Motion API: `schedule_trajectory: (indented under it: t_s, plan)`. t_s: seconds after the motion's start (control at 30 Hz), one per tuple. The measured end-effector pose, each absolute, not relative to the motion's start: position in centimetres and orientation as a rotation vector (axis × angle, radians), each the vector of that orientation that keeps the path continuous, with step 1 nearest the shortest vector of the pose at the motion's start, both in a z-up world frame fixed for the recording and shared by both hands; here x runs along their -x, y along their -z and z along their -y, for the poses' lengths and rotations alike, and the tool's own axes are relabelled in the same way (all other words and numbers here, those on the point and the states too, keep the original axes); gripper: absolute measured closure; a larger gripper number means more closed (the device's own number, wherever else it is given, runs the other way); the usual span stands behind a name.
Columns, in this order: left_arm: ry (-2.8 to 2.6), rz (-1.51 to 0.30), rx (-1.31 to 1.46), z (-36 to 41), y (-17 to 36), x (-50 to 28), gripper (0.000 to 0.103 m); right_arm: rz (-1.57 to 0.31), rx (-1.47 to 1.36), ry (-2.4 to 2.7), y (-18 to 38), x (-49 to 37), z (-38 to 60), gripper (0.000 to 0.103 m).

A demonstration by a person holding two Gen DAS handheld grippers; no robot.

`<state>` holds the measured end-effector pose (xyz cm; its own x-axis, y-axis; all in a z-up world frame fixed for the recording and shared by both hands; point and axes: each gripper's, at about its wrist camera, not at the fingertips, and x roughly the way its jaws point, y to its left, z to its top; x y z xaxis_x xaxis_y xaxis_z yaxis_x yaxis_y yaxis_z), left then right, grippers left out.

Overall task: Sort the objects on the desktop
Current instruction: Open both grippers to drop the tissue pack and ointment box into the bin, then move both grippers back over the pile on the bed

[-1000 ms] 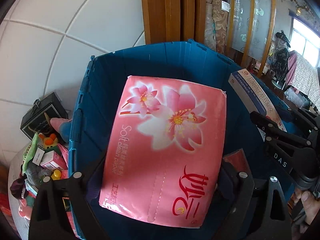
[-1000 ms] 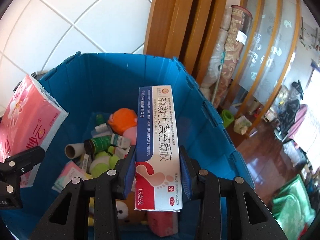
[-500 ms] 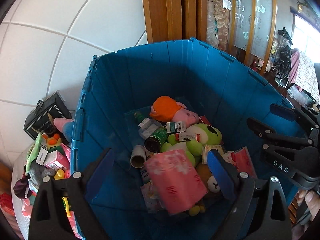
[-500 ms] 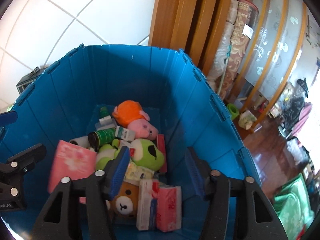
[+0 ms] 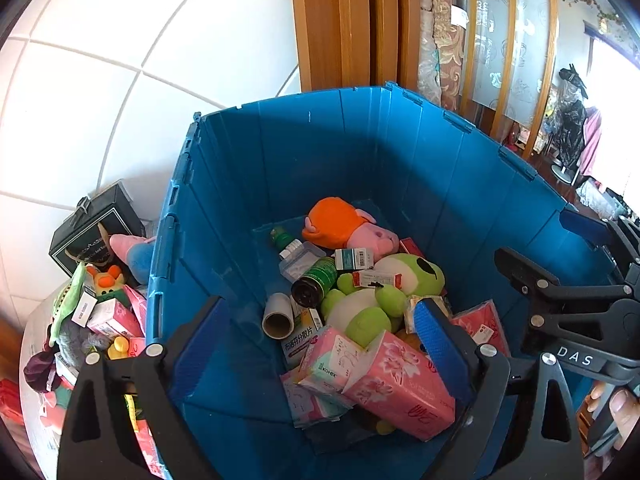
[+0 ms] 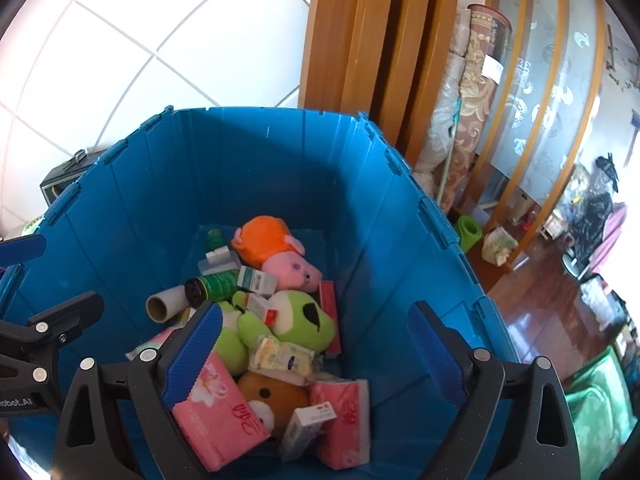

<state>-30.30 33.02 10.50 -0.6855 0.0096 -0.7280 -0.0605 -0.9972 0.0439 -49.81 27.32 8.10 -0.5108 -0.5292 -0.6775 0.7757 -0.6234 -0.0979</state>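
The deep blue crate [image 5: 280, 160] fills both views, and both grippers hang over its near rim, pointing down into it. My left gripper [image 5: 320, 328] is open with nothing between its pads. Below it the pink flowered tissue pack [image 5: 400, 388] lies on the heap, also seen as the pink pack [image 6: 216, 412]. My right gripper [image 6: 316, 320] has its jaws opening wide, with nothing between them. The white and blue medicine box [image 6: 308, 424] lies loose at the near end of the crate [image 6: 260, 160], between a brown bear plush [image 6: 268, 396] and a smaller pink pack [image 6: 344, 412].
A green frog plush [image 5: 372, 300], an orange and pink pig plush [image 5: 340, 224], a green bottle [image 5: 316, 284] and a cardboard tube [image 5: 278, 314] lie in the crate. Left of it sit a black box [image 5: 96, 232] and a pile of small boxes and toys [image 5: 108, 312]. Tiled wall and wooden frame stand behind.
The left gripper let go of the pink tissue pack, which dropped into the crate. The right gripper released the medicine box, which also fell in, and its jaws spread wide.
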Motion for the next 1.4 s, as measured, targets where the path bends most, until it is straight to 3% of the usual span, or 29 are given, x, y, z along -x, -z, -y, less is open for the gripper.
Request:
schedule_trajectory:
  t_s: [0.3,0.37,0.63,0.73,1.07,1.4]
  plan:
    - [-2.964,-0.012,1.018,-30.3,-12.5,25.9,0.008,-0.407,-0.750,2.203,-8.7,49.9,-28.4,0.007]
    - [-3.033,-0.016,0.956,-29.0,-13.3,24.2,0.008,-0.387,-0.736,2.217,-8.9,49.7,-28.6,0.001]
    - [-3.313,0.069,0.794,-20.5,-13.7,17.3,0.008,-0.340,-0.635,2.205,-9.5,47.2,-29.3,0.000]
    - [-3.410,0.138,0.837,-16.2,-12.3,15.3,0.008,-0.257,-0.597,2.132,-10.4,44.9,-29.5,0.000]
    - [-3.514,0.457,1.217,-0.7,-6.0,8.0,0.008,-0.243,-0.328,1.884,-14.3,31.2,-25.1,0.000]
    - [-3.405,0.766,1.603,10.6,2.6,2.1,0.008,-0.267,-0.319,1.646,-12.9,18.3,-18.6,0.000]
